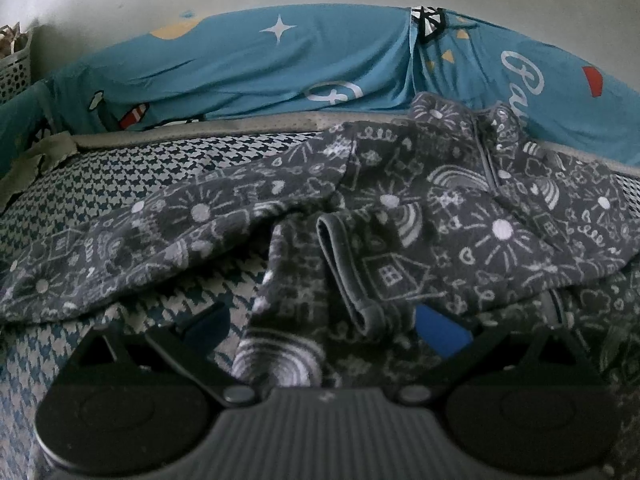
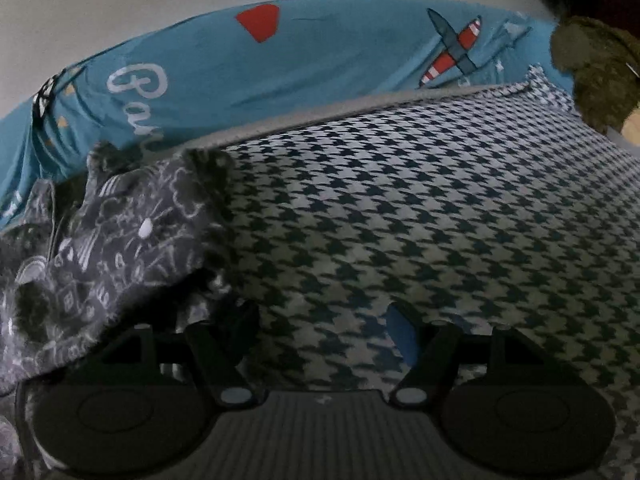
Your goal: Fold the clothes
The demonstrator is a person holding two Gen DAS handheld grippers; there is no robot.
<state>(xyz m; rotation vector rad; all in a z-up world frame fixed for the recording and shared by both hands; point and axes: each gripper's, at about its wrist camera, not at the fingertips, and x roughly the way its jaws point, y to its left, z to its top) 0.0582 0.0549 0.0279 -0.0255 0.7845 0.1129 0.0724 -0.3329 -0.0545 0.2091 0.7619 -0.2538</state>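
A dark grey garment [image 1: 400, 208] printed with white suns, rainbows and houses lies spread and rumpled on the houndstooth bed cover [image 1: 120, 168]. One sleeve with a plain grey cuff [image 1: 344, 268] is folded across its middle. My left gripper [image 1: 324, 328] hangs low over this sleeve, open wide, with cloth lying loose between its fingers [image 1: 440, 332]. In the right wrist view the garment [image 2: 112, 240] is bunched at the left. My right gripper [image 2: 324, 328] is open over bare houndstooth cover [image 2: 440, 208], and its left finger [image 2: 240, 320] is at the garment's edge.
A blue sheet [image 1: 260, 64] printed with stars, planes and lettering runs along the wall behind the bed. A white perforated basket [image 1: 14, 64] stands far left beside an olive cloth [image 1: 36, 160]. An olive plush thing [image 2: 596, 68] sits at the bed's far right corner.
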